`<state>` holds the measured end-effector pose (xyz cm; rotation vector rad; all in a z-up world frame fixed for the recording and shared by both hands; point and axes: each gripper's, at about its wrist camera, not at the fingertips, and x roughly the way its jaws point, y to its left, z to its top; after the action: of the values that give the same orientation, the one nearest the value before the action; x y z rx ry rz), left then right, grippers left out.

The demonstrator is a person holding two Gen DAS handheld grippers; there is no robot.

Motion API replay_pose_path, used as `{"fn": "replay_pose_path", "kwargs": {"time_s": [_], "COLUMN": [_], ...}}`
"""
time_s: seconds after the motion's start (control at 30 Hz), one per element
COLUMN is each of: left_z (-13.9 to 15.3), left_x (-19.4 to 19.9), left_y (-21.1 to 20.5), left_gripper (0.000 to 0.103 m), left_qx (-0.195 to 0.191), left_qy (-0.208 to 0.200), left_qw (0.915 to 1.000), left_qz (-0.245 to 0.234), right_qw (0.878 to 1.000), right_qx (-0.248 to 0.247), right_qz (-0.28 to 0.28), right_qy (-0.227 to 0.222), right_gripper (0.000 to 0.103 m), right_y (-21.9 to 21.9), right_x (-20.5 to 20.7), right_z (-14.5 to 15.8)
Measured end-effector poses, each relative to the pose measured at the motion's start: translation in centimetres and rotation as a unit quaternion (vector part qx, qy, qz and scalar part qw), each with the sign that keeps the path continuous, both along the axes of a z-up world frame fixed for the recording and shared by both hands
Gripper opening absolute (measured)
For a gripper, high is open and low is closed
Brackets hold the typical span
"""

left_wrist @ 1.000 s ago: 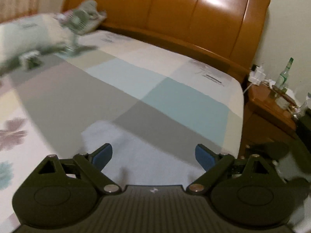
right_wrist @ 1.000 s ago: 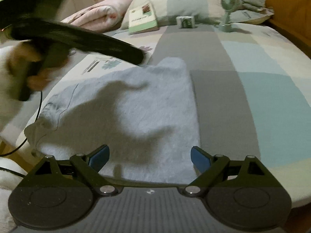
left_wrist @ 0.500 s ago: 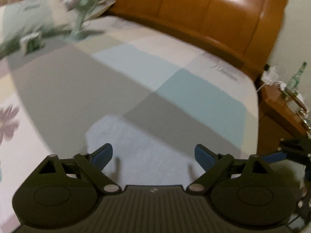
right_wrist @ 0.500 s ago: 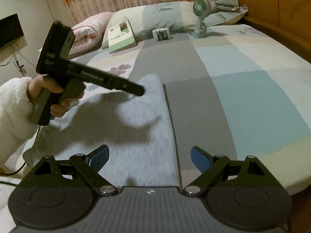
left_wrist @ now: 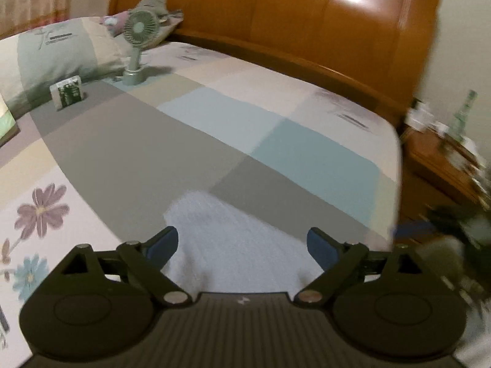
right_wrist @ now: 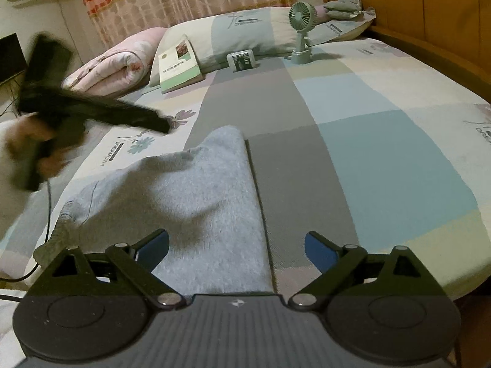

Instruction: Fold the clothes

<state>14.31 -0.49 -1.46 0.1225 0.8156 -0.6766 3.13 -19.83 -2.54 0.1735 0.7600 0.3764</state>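
Two views show one bed. From the left wrist, the left tongs point(left_wrist: 242, 243) are spread wide with nothing between them. They hang over the far end of the cloth point(left_wrist: 233, 245), a soft pale blue thing that lies on the bed point(left_wrist: 184, 159). A second ago this view looked more at the headboard point(left_wrist: 276, 24) and less of the pillow showed. Now it has swung round, and the fan point(left_wrist: 138, 49) and a small box point(left_wrist: 68, 92) stand clear by the pillow point(left_wrist: 58, 55). The right edge is a blur.

From the right wrist, the right tongs point(right_wrist: 236, 247) are wide open too and hold nothing. The cloth point(right_wrist: 196, 196) lies flat near the bed's near edge, with one long straight side on the right and a bumpy, bunched side on the left. The left tongs point(right_wrist: 159, 125) show up here as a dark blur in a hand point(right_wrist: 36, 150). Half a second ago they hung over the cloth. Now they have pulled up and back to the left, off the cloth. A book point(right_wrist: 178, 64) leans on the pillow far behind.

So no tongs hold the cloth right now. I think it could be a fold just let go, or a pause to pick the next spot to grab. I cannot tell which.
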Motion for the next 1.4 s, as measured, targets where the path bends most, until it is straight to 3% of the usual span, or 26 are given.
{"fn": "replay_pose_path", "kwargs": {"time_s": [0.1,0.2,0.27,0.3,0.43,0.53,0.77,0.97,1.1,1.23,1.33,1.4], "left_z": [-1.7,-5.8,-8.0,-8.1,-5.9,-4.8,-7.5,-4.5,-4.6,-6.1,-6.2,-5.9], "left_x": [-2.9,-3.0,-3.8,-4.1,-4.3,-4.2,-3.1,-7.8,-10.9,-13.1,-14.8,-15.3], "left_y": [0.3,0.1,0.6,0.7,1.0,2.5,5.5,7.0,7.4,7.9,8.0,8.2], "left_gripper": [0.091,0.09,0.091,0.091,0.091,0.092,0.091,0.092,0.092,0.093,0.094,0.094], "left_qx": [-0.008,0.006,0.007,0.007,0.01,0.002,0.003,0.029,0.062,0.08,0.096,0.093], "left_qy": [0.001,0.036,0.008,-0.005,0.008,-0.021,0.021,-0.017,-0.026,-0.021,-0.032,-0.03], "left_qw": [0.9998,0.9993,0.9999,1.0,0.9998,0.9995,0.9968,0.9956,0.9917,0.9887,0.987,0.9869], "left_qz": [-0.021,-0.006,-0.001,-0.003,0.012,0.022,0.078,0.087,0.11,0.125,0.125,0.128], "right_qw": [1.0,1.0,1.0,1.0,1.0,0.999,0.997,0.994,0.989,0.98,0.981,0.985], "right_qx": [0.003,-0.004,-0.009,-0.011,-0.017,-0.022,-0.052,-0.069,-0.084,-0.144,-0.141,-0.113], "right_qz": [0.005,0.01,0.01,0.01,0.01,0.011,0.03,0.068,0.114,0.137,0.135,0.127], "right_qy": [-0.002,-0.007,-0.012,-0.014,-0.023,-0.03,-0.045,-0.048,-0.038,-0.02,0.003,0.013], "right_gripper": [0.097,0.097,0.097,0.097,0.098,0.098,0.098,0.101,0.102,0.102,0.103,0.103], "right_y": [0.6,1.2,1.4,1.5,1.9,2.1,4.0,6.4,9.9,12.9,12.9,12.0], "right_x": [0.0,-0.5,-0.9,-1.0,-1.6,-2.1,-2.6,-1.3,0.6,2.2,2.6,2.8], "right_z": [0.0,0.2,0.6,0.8,1.4,1.9,2.6,2.8,1.4,-1.6,-3.7,-4.1]}}
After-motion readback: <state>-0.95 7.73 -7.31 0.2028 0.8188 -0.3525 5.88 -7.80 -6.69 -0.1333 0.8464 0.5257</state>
